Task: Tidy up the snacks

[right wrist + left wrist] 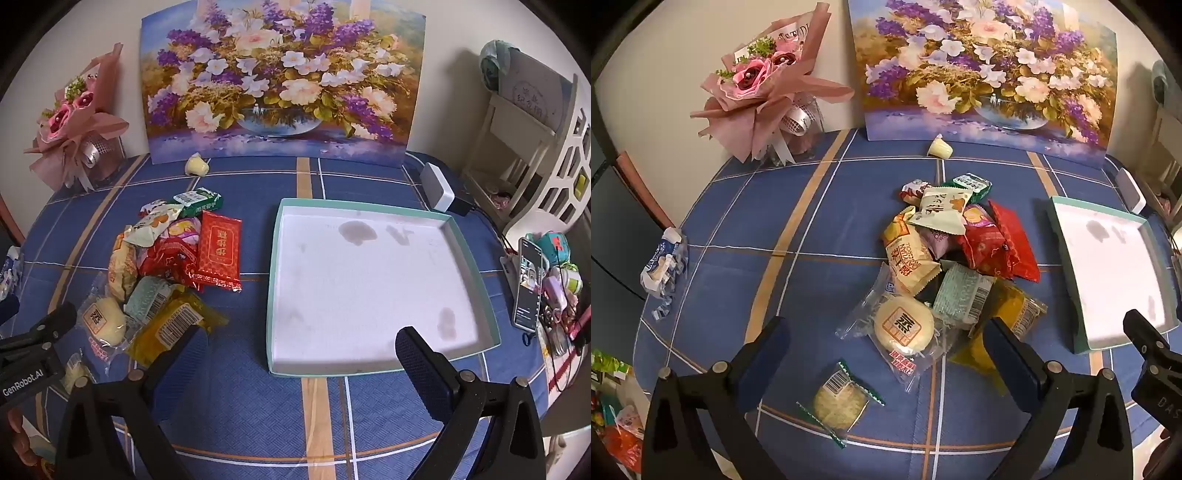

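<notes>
Wrapped snacks (953,258) heaped on blue cloth, left of empty teal-rimmed tray (369,288)

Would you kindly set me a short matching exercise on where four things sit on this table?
Things:
1. bouquet
2. tray
3. jelly cup
4. red packet

Places:
A. right of the snack pile
B. far left corner by the wall
C. just in front of the painting
D. right side of the pile

Pairs: 1-B, 2-A, 3-C, 4-D

tablecloth (258,406): blue plaid | tray (493,332): teal rim, white | packet (218,251): red
</notes>
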The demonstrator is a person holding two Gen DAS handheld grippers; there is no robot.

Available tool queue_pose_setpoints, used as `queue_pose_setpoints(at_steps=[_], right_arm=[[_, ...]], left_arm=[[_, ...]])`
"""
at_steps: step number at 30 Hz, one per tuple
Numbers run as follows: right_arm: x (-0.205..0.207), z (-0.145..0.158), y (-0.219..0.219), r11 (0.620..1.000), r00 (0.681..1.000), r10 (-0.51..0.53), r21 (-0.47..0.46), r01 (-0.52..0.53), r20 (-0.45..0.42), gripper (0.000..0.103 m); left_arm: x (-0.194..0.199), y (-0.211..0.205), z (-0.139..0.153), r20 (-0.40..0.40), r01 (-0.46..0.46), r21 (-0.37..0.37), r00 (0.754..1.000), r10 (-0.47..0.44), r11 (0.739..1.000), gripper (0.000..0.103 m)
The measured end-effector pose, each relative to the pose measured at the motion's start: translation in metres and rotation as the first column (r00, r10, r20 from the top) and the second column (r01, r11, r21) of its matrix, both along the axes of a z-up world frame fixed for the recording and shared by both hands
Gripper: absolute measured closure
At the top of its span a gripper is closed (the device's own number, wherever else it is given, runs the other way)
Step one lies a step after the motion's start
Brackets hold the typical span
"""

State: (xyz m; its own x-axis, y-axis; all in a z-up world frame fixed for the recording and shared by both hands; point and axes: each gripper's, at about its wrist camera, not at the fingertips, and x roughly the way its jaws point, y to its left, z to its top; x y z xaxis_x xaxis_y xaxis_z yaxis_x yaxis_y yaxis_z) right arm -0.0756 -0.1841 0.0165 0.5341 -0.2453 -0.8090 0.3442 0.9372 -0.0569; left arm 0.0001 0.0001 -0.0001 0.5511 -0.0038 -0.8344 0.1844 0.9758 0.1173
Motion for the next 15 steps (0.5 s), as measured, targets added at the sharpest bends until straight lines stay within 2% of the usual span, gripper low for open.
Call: queue_pose_setpoints(at_steps=[15], right_arm=[[0.001, -0.008, 0.0, 1.0, 1.0, -0.012, 0.005, 0.012, -0.011, 0.0]], left_arm=[[0.002, 0.001, -0.011, -0.043, -0.007, 0.007, 0.999, 0.007, 1.0, 0.0]])
